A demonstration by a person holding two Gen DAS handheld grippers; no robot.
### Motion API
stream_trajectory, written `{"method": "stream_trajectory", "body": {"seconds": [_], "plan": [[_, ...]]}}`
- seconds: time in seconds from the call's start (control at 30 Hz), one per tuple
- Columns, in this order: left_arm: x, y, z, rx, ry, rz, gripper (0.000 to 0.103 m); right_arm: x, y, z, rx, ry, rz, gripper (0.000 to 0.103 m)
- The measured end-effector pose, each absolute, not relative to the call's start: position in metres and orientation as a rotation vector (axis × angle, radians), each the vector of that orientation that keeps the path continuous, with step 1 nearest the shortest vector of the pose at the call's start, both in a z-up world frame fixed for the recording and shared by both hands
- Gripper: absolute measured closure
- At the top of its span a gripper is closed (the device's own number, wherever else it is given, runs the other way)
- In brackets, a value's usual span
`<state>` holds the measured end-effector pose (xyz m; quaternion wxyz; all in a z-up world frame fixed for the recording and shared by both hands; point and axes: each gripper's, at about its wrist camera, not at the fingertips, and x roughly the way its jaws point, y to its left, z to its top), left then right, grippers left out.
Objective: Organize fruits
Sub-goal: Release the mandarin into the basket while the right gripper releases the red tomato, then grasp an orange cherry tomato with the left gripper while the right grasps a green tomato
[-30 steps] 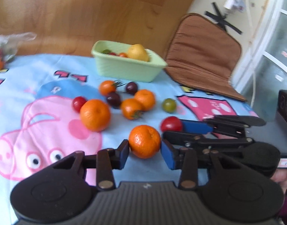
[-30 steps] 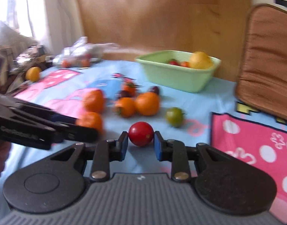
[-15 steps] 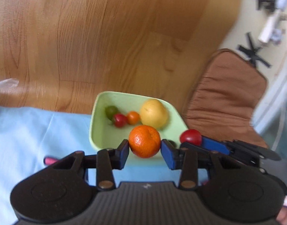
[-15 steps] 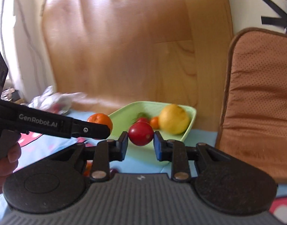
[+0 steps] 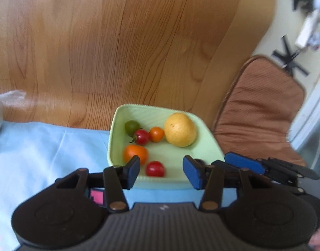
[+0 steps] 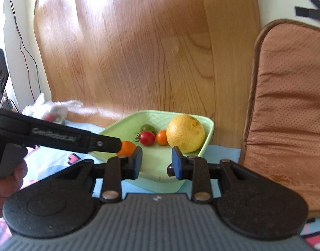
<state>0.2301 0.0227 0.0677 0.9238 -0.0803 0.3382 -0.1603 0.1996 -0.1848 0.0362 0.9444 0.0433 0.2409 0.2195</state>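
Far left in the left wrist view, a crumpled clear plastic bag [image 5: 1, 104] lies at the edge of the light blue tablecloth [image 5: 45, 146], against the wooden board [image 5: 128, 48] standing behind the table. The left gripper [image 5: 161, 172] hangs over the near rim of the pale green tray [image 5: 116, 129], its blue pads spread wide with nothing between them. Inside the tray, left to right: a green tomato [image 5: 132, 126] at the back, a red cherry tomato [image 5: 142, 136] touching it, a small orange tomato [image 5: 156, 134] just beside that, and a big yellow citrus [image 5: 180, 132] (lemon or grapefruit, cannot tell). Nearer the rim lie a mandarin [image 5: 135, 154] just behind the left pad and a red tomato [image 5: 155, 168] in the gap between the pads. The right gripper [image 6: 157, 161] is likewise released and empty, poised at the tray's front right; in the left view it shows as a blue finger [image 5: 244, 164] beside the tray wall. A brown seat cushion [image 5: 260, 113] leans at far right.
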Motion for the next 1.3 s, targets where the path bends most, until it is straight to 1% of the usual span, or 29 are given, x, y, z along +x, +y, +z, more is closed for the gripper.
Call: {"method": "stream_trajectory", "body": {"seconds": [0.17,0.27,0.4,0.57,0.6,0.63,0.7,0.73,0.77,0.8,0.83,0.87,0.9,0.93,1.13,1.3], "plan": [[0.168,0.029,0.068,-0.158,0.659,-0.364,0.057,0.164,-0.196,0.036,0.086,0.516,0.487,0.069],[0.134,0.022,0.058,-0.100,0.650,-0.364,0.057,0.143,-0.196,0.030,0.066,0.553,0.511,0.069],[0.105,0.007,0.045,0.009,0.641,-0.340,0.055,0.120,-0.192,0.020,0.033,0.557,0.516,0.069],[0.108,-0.009,0.030,0.097,0.663,-0.289,0.055,0.123,-0.182,0.007,0.014,0.626,0.504,0.068],[0.109,-0.011,0.029,0.105,0.664,-0.280,0.055,0.124,-0.183,0.007,0.018,0.628,0.505,0.065],[0.111,-0.011,0.027,0.103,0.671,-0.280,0.055,0.125,-0.183,0.007,0.021,0.633,0.505,0.059],[0.117,-0.012,0.022,0.094,0.695,-0.280,0.057,0.129,-0.183,0.004,0.030,0.658,0.506,0.059],[0.118,-0.014,0.021,0.102,0.690,-0.280,0.059,0.132,-0.184,0.003,0.037,0.665,0.508,0.059],[0.119,-0.016,0.020,0.110,0.690,-0.281,0.065,0.133,-0.185,0.003,0.048,0.664,0.512,0.059],[0.121,-0.017,0.019,0.109,0.694,-0.279,0.067,0.135,-0.185,0.002,0.055,0.669,0.510,0.060],[0.122,-0.018,0.018,0.110,0.697,-0.274,0.072,0.136,-0.187,0.001,0.066,0.669,0.513,0.060],[0.122,-0.019,0.017,0.109,0.698,-0.273,0.072,0.136,-0.188,0.001,0.078,0.671,0.517,0.062],[0.121,-0.019,0.018,0.104,0.704,-0.274,0.073,0.136,-0.190,0.001,0.085,0.671,0.520,0.071],[0.119,-0.019,0.019,0.095,0.712,-0.282,0.073,0.135,-0.190,0.001,0.083,0.672,0.527,0.075],[0.083,-0.017,0.021,0.081,0.708,-0.321,0.073,0.110,-0.176,0.006,-0.062,0.653,0.600,0.075],[0.058,-0.004,0.021,0.052,0.697,-0.310,0.072,0.096,-0.165,0.008,-0.109,0.657,0.705,0.075]]}}
